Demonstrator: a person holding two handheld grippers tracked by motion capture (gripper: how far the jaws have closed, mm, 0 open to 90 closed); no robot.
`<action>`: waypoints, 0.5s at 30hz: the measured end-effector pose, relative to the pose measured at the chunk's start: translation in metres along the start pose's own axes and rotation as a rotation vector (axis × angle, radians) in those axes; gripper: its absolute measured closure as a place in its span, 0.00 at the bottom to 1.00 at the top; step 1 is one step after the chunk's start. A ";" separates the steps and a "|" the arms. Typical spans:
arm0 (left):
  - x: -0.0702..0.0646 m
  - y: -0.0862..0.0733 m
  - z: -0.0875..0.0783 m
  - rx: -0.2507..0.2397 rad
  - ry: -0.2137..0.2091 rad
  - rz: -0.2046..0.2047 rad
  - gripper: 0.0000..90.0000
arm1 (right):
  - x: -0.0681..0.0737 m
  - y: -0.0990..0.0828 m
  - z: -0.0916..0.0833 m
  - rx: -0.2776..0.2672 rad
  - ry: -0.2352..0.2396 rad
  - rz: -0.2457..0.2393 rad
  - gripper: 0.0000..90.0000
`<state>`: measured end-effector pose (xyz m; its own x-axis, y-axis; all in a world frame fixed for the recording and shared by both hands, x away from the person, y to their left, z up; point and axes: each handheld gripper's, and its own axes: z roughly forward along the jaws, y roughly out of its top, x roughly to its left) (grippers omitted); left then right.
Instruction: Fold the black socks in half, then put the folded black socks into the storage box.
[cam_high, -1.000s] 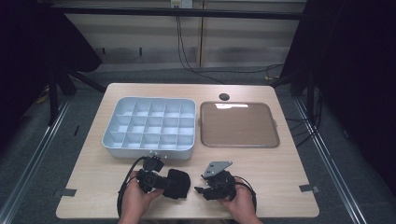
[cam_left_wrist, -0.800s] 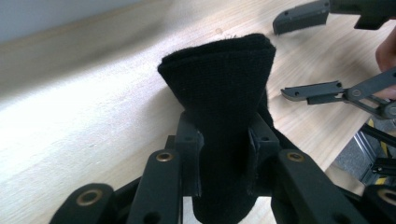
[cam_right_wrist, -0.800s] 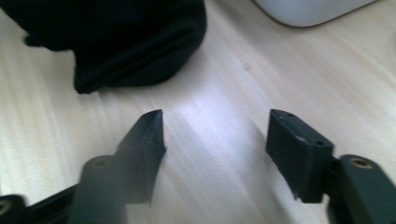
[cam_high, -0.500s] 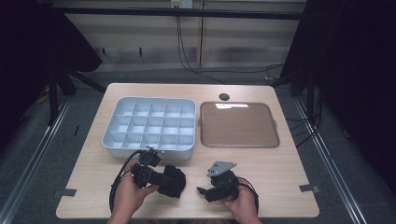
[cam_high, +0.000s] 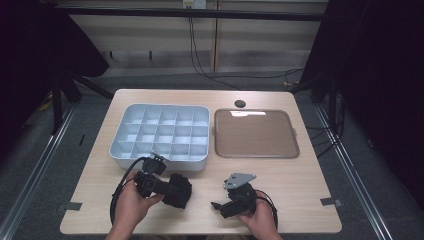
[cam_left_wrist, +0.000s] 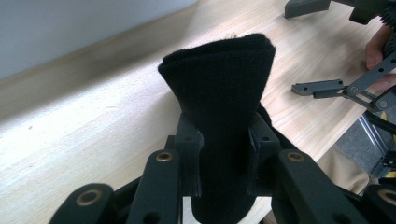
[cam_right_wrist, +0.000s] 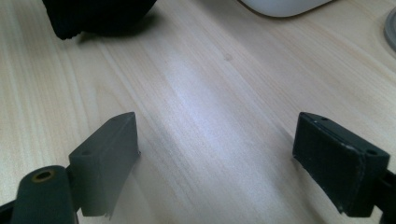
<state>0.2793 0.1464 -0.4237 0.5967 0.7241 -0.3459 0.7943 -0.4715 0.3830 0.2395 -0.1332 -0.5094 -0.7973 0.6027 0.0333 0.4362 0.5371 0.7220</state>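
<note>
Black folded cloth (cam_left_wrist: 219, 107) sits clamped in the left gripper (cam_left_wrist: 223, 140); the right gripper (cam_right_wrist: 215, 158), just opening, holds nothing.

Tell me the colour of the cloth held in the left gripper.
Black cloth, plain knit; the left gripper view shows it best.

On the bench (cam_high: 300, 200) we see the compartment tray (cam_high: 160, 132) at the left and the flat tray (cam_high: 256, 134) just beside it on the right. Nearer us, the folded cloth (cam_high: 177, 191) sits before the compartment tray in the left tool (cam_high: 167, 187), with the right tool (cam_high: 220, 205) apart to its right.
</note>
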 end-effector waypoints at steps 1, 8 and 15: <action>0.000 0.001 -0.002 -0.001 0.008 -0.002 0.79 | 0.000 -0.001 0.000 -0.002 -0.002 0.003 0.15; 0.002 0.002 -0.007 0.004 0.015 -0.010 0.79 | 0.000 -0.001 -0.001 -0.003 -0.002 0.002 0.15; 0.006 0.001 -0.014 0.010 0.024 -0.006 0.79 | 0.000 -0.001 0.000 -0.003 -0.003 0.002 0.15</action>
<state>0.2820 0.1575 -0.4132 0.5889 0.7390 -0.3272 0.7992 -0.4720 0.3721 0.2388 -0.1341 -0.5099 -0.7951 0.6057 0.0327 0.4367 0.5341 0.7239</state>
